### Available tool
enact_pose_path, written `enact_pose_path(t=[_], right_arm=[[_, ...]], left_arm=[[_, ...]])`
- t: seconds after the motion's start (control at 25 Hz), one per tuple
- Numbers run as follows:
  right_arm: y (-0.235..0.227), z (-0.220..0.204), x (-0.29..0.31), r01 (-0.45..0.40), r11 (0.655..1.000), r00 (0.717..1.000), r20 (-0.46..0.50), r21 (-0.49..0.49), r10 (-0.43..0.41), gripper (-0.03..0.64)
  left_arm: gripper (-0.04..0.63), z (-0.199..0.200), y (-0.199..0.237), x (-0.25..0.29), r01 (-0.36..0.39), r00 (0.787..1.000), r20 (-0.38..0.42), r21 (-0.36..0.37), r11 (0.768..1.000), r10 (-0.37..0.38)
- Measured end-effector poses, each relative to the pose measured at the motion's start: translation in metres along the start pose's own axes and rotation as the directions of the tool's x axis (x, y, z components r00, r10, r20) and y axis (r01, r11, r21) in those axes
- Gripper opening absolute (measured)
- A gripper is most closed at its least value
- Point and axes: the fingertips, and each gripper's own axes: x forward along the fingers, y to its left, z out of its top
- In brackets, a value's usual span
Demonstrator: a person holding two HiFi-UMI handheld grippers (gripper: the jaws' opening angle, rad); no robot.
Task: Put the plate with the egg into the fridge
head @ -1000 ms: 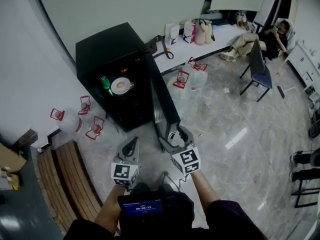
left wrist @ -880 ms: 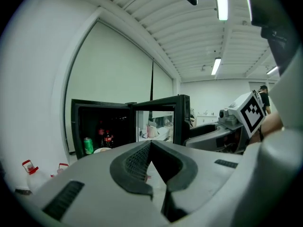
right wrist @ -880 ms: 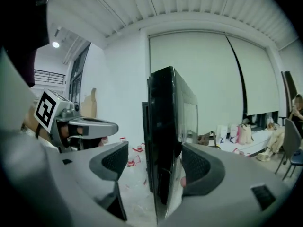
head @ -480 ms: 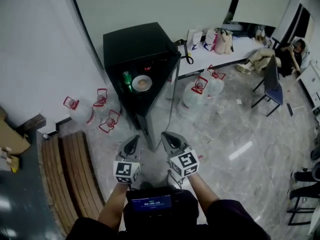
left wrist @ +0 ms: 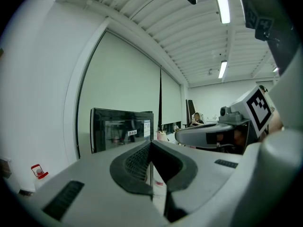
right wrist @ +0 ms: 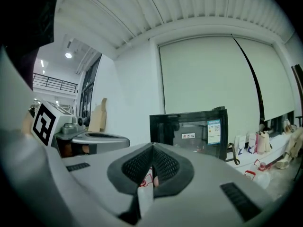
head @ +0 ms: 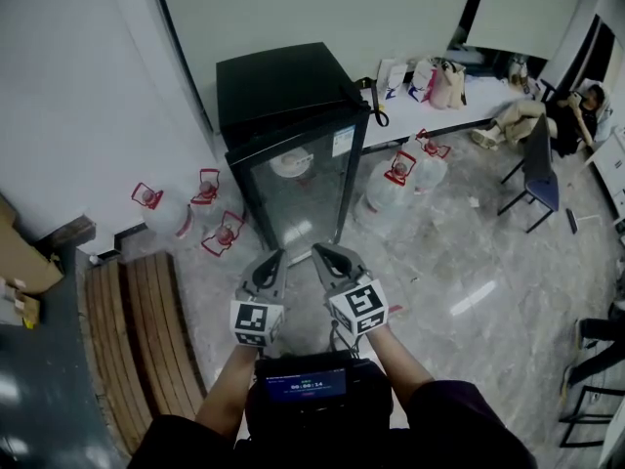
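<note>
The black fridge stands against the wall with its glass door closed. Through the glass, on an upper shelf, I make out the white plate; the egg on it is too dim to tell. My left gripper and right gripper hang side by side over the floor in front of the door, apart from it, both shut and empty. The left gripper view has the fridge beyond the shut left gripper, with the right gripper beside it. In the right gripper view, the fridge shows past the shut right gripper.
Water jugs with red handles stand left and right of the fridge. A wooden bench lies at my left. A white table with bags, a blue chair and a seated person are at the far right.
The fridge door has swung from wide open to closed. My right gripper's jaws went from open to shut, and both grippers now sit together in front of the door.
</note>
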Motion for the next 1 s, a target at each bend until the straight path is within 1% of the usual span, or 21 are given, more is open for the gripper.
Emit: enact_pose_path(t=[0.2,0.4,0.56,0.84,1.0], right_arm=[[-0.005,0.008,0.007,0.010,1.000,1.000,0.030,-0.010,-0.009,0.008],[-0.007,0.006,0.008,0.015,1.000,1.000,0.003,-0.005,-0.015,0.008],[-0.008,0.009,0.011,0.020,1.000,1.000,0.020,-0.005,-0.020,0.008],[-0.006,0.006,0.013,0.021,1.000,1.000,0.007,0.017,-0.022,0.008],[-0.001,0.006,0.016,0.014,1.000,1.000,0.024,0.020,-0.014,0.008]], left_arm=[[0.009,0.001,0.003,0.006,0.004,1.000,0.001,0.004,1.000,-0.004],[0.009,0.003,0.002,0.007,0.009,1.000,0.002,0.011,1.000,-0.009],[0.009,0.002,0.005,0.008,0.008,1.000,0.000,0.012,1.000,-0.008],[0.009,-0.001,0.008,0.006,0.003,1.000,-0.006,0.009,1.000,-0.003],[0.009,-0.003,0.011,0.002,-0.003,1.000,-0.011,0.005,1.000,0.003]])
